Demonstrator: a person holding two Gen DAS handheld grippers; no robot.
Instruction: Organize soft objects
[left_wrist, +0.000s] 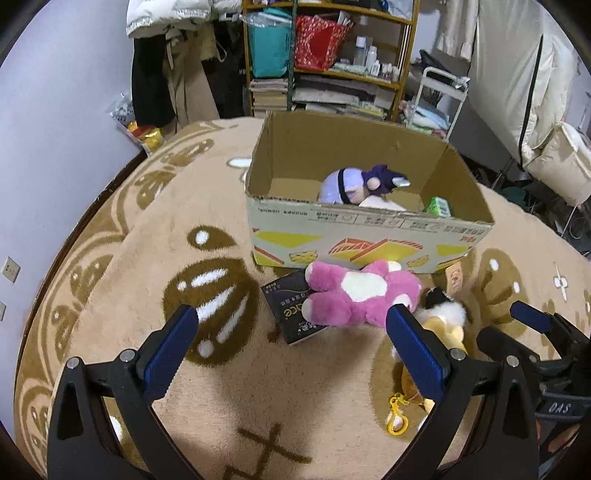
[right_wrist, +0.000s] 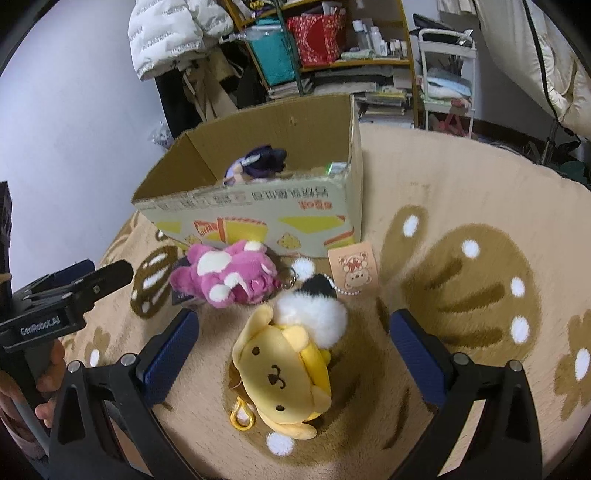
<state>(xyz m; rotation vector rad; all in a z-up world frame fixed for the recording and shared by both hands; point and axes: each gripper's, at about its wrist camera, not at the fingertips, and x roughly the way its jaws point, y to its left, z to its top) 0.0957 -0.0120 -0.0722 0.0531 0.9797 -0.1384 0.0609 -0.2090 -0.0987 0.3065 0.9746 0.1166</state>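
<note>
**What the two views do not show fully**

In the left wrist view, the near wall of the cardboard box (left_wrist: 369, 229) hides the lower body of the purple-haired doll (left_wrist: 354, 184), and only a corner of a green packet (left_wrist: 439, 206) shows above this wall. The pink plush (left_wrist: 354, 295) covers a part of the black packet (left_wrist: 291, 314), so its print cannot be read completely. The right finger (left_wrist: 417, 350) of the left gripper hides most of the yellow dog plush (left_wrist: 447, 328). The right gripper (left_wrist: 546, 332) is cut off by the picture's edge.

In the right wrist view, the black-and-white fluffy toy (right_wrist: 314, 310) lies over the top of the yellow dog plush (right_wrist: 284, 373). The print on the box (right_wrist: 258, 214) is upside down and too blurred to read.
</note>
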